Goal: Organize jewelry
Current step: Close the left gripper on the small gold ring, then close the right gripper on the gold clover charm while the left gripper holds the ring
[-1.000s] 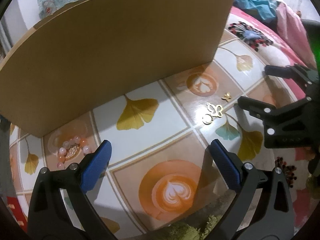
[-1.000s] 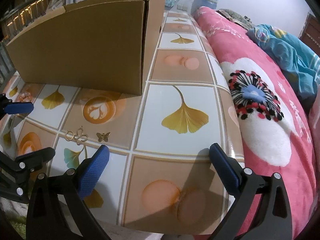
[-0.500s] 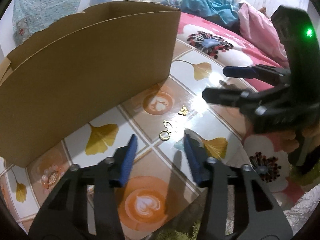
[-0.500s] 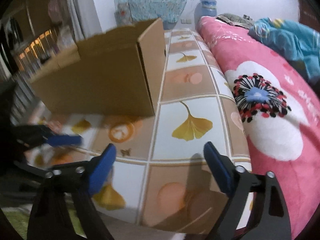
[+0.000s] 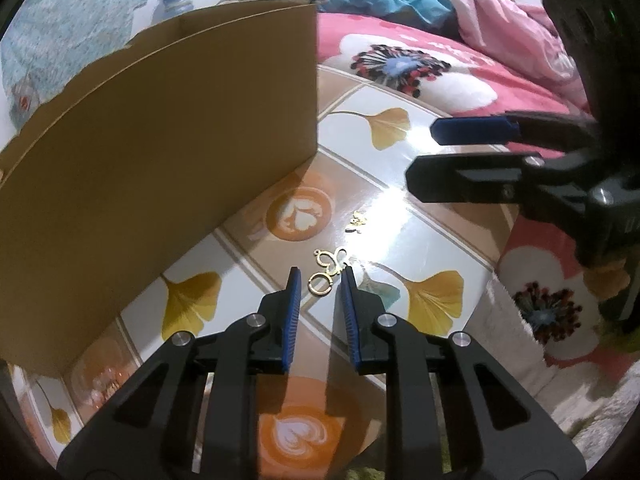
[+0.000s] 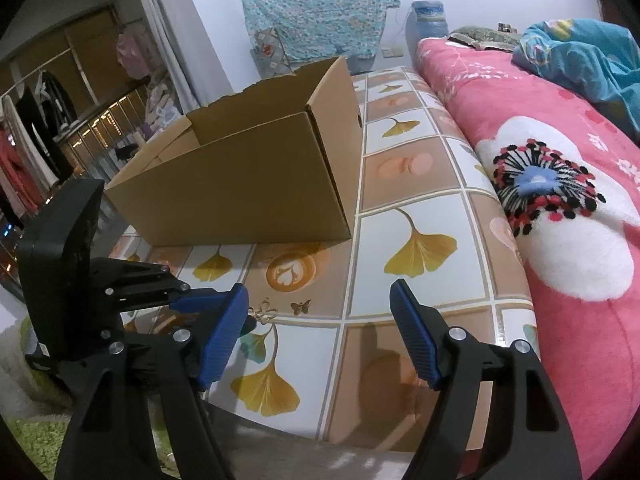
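Left hand-held gripper (image 5: 320,270) closing around the gold earring (image 5: 329,269) on the table (image 5: 400,208), not gripping; right hand-held gripper (image 6: 320,312) narrowing, empty.

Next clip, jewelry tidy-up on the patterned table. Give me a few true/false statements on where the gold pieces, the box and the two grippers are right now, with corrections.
1. The gold hoop earring lies on the table in front of the left gripper, whose jaws are closing. True.
2. The small gold butterfly is already inside the cardboard box. False: it lies on the table, in front of the box.
3. The right gripper grips the butterfly. False: its jaws are apart, nothing held.
4. The box stands open at the top. True.
5. A pink floral blanket lies beside the table. True.
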Tool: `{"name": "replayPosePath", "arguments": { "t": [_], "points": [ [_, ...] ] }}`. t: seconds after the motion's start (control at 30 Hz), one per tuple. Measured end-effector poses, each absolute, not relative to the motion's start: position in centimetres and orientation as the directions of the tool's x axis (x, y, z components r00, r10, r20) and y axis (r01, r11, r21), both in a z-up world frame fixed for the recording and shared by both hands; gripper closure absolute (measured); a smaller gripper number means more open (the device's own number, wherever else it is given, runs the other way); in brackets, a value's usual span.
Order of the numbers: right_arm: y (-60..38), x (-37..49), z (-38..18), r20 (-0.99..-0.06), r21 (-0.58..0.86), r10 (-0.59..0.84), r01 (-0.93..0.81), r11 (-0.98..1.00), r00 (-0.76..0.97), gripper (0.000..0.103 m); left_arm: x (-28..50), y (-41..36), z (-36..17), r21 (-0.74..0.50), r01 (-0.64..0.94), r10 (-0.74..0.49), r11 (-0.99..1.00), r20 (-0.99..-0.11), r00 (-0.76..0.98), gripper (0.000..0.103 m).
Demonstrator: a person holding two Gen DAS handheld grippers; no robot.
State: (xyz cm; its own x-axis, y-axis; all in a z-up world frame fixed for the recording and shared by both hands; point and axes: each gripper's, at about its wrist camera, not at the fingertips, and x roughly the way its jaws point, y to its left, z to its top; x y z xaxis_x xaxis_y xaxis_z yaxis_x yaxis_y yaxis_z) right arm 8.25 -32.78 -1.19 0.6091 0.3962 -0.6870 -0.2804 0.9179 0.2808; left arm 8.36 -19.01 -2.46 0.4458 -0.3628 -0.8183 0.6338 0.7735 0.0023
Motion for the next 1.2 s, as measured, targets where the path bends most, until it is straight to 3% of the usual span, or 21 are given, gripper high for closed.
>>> {"name": "replayPosePath", "arguments": {
  "t": [0.07,0.4,0.57,0.97,1.2],
  "points": [
    [-32.9,8.2,-1.2,-0.687,0.284,0.397,-0.278,0.918,0.608,0.033,8.3,-19.3,-2.5,0.005,0.644,-0.369,0.765,-0.816,0.444,0.092],
    [-33.0,7.5,-1.0,-0.668,0.299,0.415,-0.288,0.91,0.617,0.04,8.4,-18.4,-2.6,0.012,0.621,-0.356,0.784,-0.811,0.465,0.092],
    [-31.9,7.0,-1.0,-0.663,0.301,0.453,-0.342,0.89,0.596,0.05,8.6,-16.2,-2.5,-0.002,0.57,-0.333,0.821,-0.813,0.477,0.092],
    [-27.0,9.1,-3.4,-0.746,0.245,0.465,-0.453,0.857,0.476,0.067,8.6,-14.3,-2.5,-0.031,0.541,-0.345,0.84,-0.801,0.49,0.092],
    [-26.2,9.6,-4.2,-0.779,0.209,0.415,-0.43,0.878,0.469,0.068,8.7,-13.7,-2.5,-0.05,0.536,-0.359,0.843,-0.795,0.49,0.092]
  ]
}}
